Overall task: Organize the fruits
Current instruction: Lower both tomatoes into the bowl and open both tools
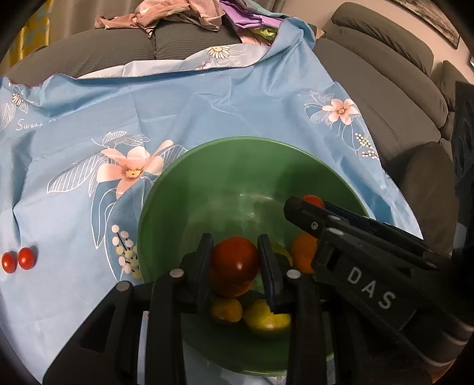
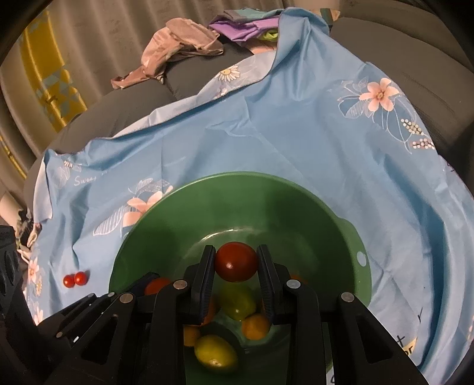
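loose tomatoes: two small red cherry tomatoes point(image 1: 17, 260) on the blue floral cloth point(image 1: 207, 106), touching each other, at about 9 o'clock from the bowl, well apart from it. Not yet collected.
bowl: green bowl point(image 1: 166, 195) sits on the cloth. Inside are lemons point(image 1: 268, 319), a smaller yellow fruit point(image 1: 226, 309) and oranges point(image 1: 303, 256), piled at the bottom.
progress: my read is most of the way done. Bulk of the fruit is in the bowl; two tomatoes in the claws are about to go in, and the two on the cloth are left.
left gripper: left gripper point(image 1: 235, 263) is over the bowl's near half, fingers pointing toward 12 o'clock and down into it. Jaws closed partway around a red tomato point(image 1: 235, 260), both pads touching it. Tomato hangs above the pile, not resting on it as far as I can tell.
right gripper: right gripper point(image 2: 236, 262) is also over the bowl, same heading, clamping a second red tomato point(image 2: 236, 262) between both pads, above the lemons. In the left view it enters from 4 o'clock, its tip near the bowl's right wall.
clearance: both claws crowd one bowl, bodies just beside each other. Releasing one at a time looks safer.
background: grey sofa point(image 1: 385, 97) and a heap of clothes point(image 1: 177, 14) at 12 o'clock, not involved.
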Action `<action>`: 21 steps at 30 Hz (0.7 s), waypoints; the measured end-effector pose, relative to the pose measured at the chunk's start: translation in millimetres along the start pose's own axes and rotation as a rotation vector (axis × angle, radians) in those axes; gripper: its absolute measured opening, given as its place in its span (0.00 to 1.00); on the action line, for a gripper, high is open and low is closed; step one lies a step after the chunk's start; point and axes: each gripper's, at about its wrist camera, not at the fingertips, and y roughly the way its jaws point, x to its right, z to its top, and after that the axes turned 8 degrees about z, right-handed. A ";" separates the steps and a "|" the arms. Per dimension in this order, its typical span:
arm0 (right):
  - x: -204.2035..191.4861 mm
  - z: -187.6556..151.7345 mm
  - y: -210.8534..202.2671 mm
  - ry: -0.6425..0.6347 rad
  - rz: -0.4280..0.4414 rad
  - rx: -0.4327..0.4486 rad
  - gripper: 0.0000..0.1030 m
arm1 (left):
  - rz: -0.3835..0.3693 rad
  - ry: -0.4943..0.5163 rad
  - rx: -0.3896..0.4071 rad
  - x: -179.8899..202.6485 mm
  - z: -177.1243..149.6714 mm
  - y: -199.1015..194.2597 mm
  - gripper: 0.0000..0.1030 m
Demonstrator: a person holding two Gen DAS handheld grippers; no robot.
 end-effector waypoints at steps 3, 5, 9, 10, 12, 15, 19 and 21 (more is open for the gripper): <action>0.2 -0.7 1.6 -0.002 -0.005 -0.005 0.30 | 0.001 -0.001 0.000 0.1 -0.3 0.1 0.29; 0.4 -0.8 2.3 -0.003 -0.003 -0.009 0.30 | 0.005 0.001 0.000 0.9 -0.4 0.2 0.30; -0.1 -2.1 4.7 -0.006 -0.010 -0.018 0.30 | 0.010 0.000 0.001 1.5 0.0 1.0 0.30; -0.3 -2.2 5.1 -0.007 -0.010 -0.020 0.30 | 0.011 0.000 0.001 1.7 0.1 1.3 0.30; -0.2 -1.8 5.8 -0.009 -0.009 -0.023 0.30 | 0.013 -0.001 0.002 2.1 0.3 1.7 0.30; -0.2 -1.6 6.7 -0.009 -0.011 -0.025 0.30 | 0.016 0.000 0.002 2.2 0.1 1.8 0.30; 0.1 -2.0 7.9 -0.009 -0.015 -0.025 0.30 | 0.024 0.002 0.005 2.7 -0.1 2.5 0.30; 0.4 -2.1 9.0 -0.007 -0.016 -0.029 0.30 | 0.030 0.004 0.006 2.6 -0.5 2.9 0.30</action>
